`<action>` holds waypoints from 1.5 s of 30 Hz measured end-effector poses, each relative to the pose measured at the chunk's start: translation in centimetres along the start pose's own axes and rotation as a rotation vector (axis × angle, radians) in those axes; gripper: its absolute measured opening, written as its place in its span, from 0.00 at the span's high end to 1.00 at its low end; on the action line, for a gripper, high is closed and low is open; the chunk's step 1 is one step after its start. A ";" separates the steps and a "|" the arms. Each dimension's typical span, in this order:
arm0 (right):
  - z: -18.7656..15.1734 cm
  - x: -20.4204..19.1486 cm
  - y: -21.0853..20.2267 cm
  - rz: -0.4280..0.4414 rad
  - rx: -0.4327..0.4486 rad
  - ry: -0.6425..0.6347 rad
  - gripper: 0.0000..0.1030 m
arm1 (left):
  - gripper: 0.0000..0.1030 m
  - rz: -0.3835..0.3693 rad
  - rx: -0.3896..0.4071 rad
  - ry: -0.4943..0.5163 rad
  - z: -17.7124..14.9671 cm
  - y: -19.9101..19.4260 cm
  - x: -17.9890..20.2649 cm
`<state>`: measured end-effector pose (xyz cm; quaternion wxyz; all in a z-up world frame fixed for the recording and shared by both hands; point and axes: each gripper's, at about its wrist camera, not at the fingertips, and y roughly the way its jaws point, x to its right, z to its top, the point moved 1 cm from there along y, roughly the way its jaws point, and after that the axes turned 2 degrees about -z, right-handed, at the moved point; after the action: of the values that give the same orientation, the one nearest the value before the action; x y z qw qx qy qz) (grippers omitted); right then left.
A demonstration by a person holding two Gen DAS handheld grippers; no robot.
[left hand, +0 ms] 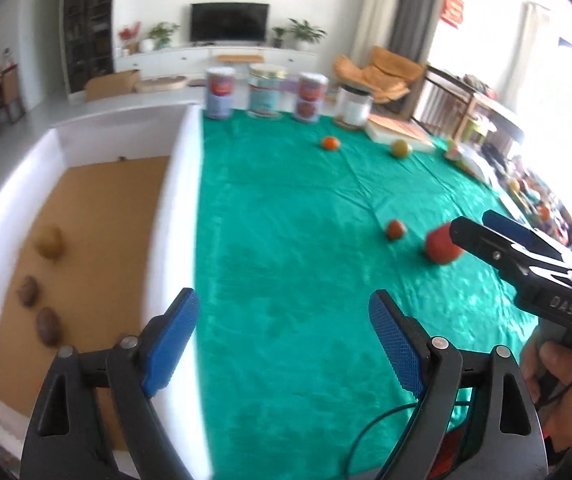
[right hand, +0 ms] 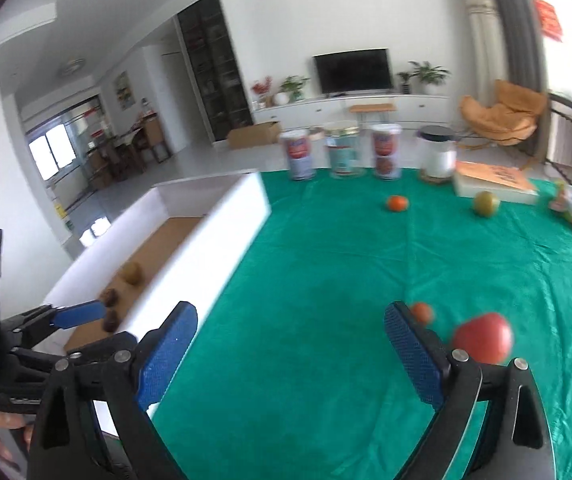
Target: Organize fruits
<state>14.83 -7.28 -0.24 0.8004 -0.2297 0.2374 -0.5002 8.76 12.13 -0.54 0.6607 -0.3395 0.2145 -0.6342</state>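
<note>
A white box (left hand: 180, 184) with a brown floor stands at the left of the green cloth (left hand: 286, 220); three brownish fruits (left hand: 49, 242) lie in it. On the cloth lie a red apple (left hand: 439, 246), a small red-orange fruit (left hand: 395, 229), an orange (left hand: 330, 143) and a green fruit (left hand: 401, 148). My left gripper (left hand: 286, 344) is open and empty over the box's right wall. My right gripper (right hand: 289, 354) is open and empty over the cloth, with the apple (right hand: 483, 338) just right of its right finger. The right gripper also shows in the left wrist view (left hand: 485, 228).
Three tins (left hand: 264, 92) and a white jar (left hand: 353, 106) stand along the cloth's far edge. A flat orange-topped box (left hand: 399, 130) lies at the far right. Clutter sits along the right edge (left hand: 525, 192). The box (right hand: 222, 240) and its fruits (right hand: 132, 271) show in the right wrist view.
</note>
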 end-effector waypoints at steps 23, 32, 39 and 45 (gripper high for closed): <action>-6.5 20.6 4.9 -0.346 -0.265 0.213 0.06 | 0.07 0.124 -0.084 0.089 -1.3 16.1 6.6; -6.7 19.8 5.7 -0.373 -0.299 0.165 0.00 | 0.06 0.132 -0.086 0.090 -1.3 16.1 6.5; -6.7 19.9 5.7 -0.374 -0.300 0.166 0.00 | 0.06 0.132 -0.086 0.090 -1.3 16.1 6.5; -6.7 19.9 5.7 -0.373 -0.301 0.166 0.00 | 0.06 0.132 -0.086 0.090 -1.3 16.1 6.5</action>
<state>22.34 -23.98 -11.90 0.6288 -0.3442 0.3274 -0.6156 19.71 4.93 -12.07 0.6756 -0.3240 0.2927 -0.5941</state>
